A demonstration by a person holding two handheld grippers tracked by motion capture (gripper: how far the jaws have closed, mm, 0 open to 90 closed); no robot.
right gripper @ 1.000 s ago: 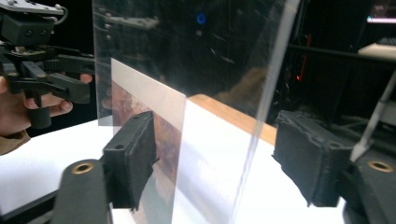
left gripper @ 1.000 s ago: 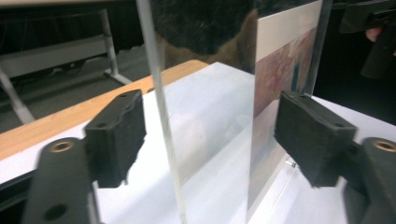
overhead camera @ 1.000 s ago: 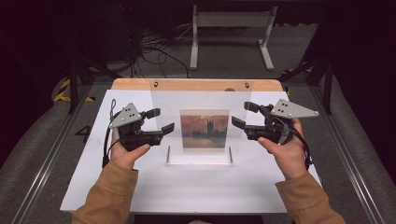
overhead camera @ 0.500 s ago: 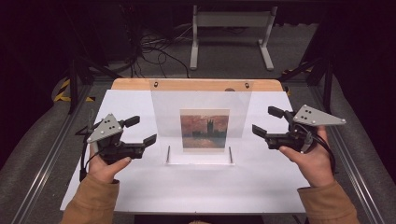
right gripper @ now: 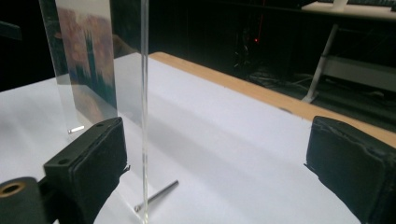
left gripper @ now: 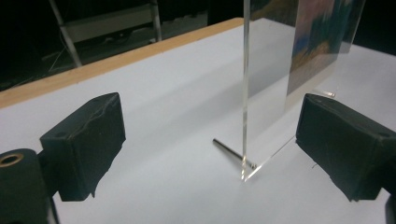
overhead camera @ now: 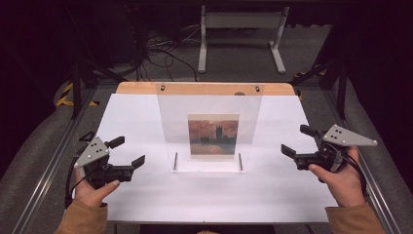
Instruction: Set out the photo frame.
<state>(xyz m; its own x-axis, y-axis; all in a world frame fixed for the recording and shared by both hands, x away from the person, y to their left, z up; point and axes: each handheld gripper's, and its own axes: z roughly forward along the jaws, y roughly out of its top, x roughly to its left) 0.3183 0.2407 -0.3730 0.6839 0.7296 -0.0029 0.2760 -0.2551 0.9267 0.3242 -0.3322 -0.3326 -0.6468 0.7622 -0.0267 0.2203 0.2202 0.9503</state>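
A clear acrylic picture stand (overhead camera: 209, 105) is upright in the middle of the white table (overhead camera: 292, 190), with a painting print (overhead camera: 213, 134) of towers at sunset in it. Metal pins (overhead camera: 175, 161) stick out at its foot. My left gripper (overhead camera: 129, 151) is off to the stand's left, near the table's front corner. Its jaws have just been opening and hold nothing. My right gripper (overhead camera: 296, 140) is apart from the stand on its right, jaws likewise just opened and empty. The stand's edge (left gripper: 245, 93) and a pin (left gripper: 233, 151) lie ahead of the left gripper (left gripper: 210, 140). The right gripper (right gripper: 219, 163) faces the other edge (right gripper: 144, 102).
The table's wooden back edge (overhead camera: 204, 88) runs behind the stand. Beyond it are a dark floor, cables (overhead camera: 160, 48) and a white metal frame (overhead camera: 241, 34). Metal rails (overhead camera: 44, 170) run along both sides of the table.
Both grippers have drawn away from the stand's side edges, outward and toward the table's near edge. Both pairs of jaws have spread wider. The stand has stayed in place.
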